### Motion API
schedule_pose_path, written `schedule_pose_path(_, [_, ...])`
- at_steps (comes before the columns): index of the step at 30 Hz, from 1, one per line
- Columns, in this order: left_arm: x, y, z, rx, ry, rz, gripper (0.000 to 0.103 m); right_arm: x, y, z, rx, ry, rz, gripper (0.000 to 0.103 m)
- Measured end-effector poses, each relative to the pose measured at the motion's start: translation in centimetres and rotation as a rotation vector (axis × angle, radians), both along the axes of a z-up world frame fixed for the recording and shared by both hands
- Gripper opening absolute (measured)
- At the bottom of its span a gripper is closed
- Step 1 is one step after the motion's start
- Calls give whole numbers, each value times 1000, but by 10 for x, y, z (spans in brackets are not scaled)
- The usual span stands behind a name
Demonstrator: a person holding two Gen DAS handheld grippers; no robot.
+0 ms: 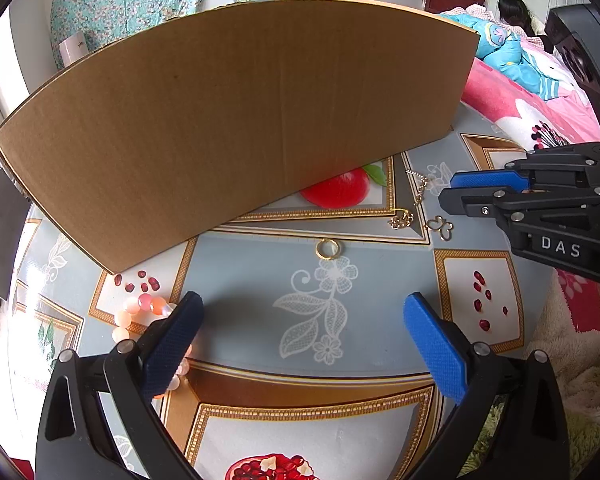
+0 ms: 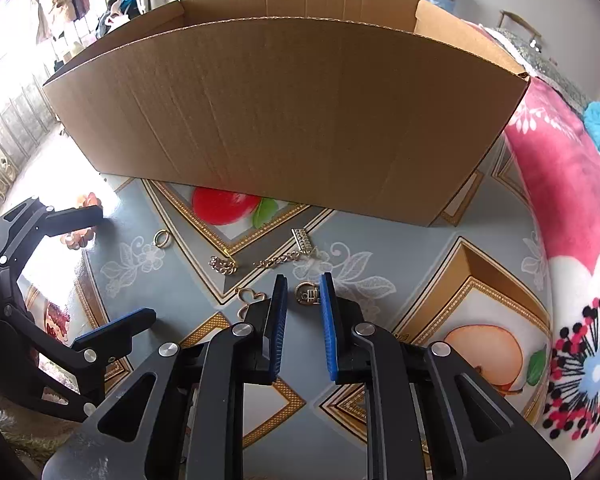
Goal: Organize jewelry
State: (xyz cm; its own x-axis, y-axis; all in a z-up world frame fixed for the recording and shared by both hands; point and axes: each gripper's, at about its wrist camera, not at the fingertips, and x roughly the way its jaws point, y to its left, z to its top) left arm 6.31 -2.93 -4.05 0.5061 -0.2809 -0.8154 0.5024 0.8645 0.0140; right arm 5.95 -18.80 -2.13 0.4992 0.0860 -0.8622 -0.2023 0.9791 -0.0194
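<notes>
Gold jewelry lies on the patterned tablecloth in front of an open cardboard box (image 2: 284, 120) (image 1: 236, 120). A gold ring (image 1: 329, 249) (image 2: 162, 238), a small chain piece (image 2: 223, 265) (image 1: 400, 220), a chain with a clasp (image 2: 296, 248) (image 1: 420, 188) and a butterfly-shaped piece (image 2: 249, 300) (image 1: 441, 229) lie apart. A round gold pendant (image 2: 307, 293) sits just ahead of my right gripper (image 2: 303, 292), whose fingers are narrowly apart around it, not closed. My left gripper (image 1: 303, 308) is wide open and empty; a pink bead bracelet (image 1: 144, 312) lies by its left finger.
A pink floral blanket (image 2: 572, 200) covers the bed at the right. A person (image 1: 516, 12) sits far behind. Clothes and a cabinet stand at the left in the right wrist view. The box blocks the far side of the table.
</notes>
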Motion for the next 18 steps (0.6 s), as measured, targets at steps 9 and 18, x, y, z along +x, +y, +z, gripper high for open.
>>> schedule_pose_path(9, [1, 1, 4, -11, -4, 5, 97, 3, -2, -2, -11, -17, 24, 7])
schedule_pose_path(18, [-1, -3, 21, -45, -77, -26, 85, -1, -11, 3, 39, -26, 21, 0])
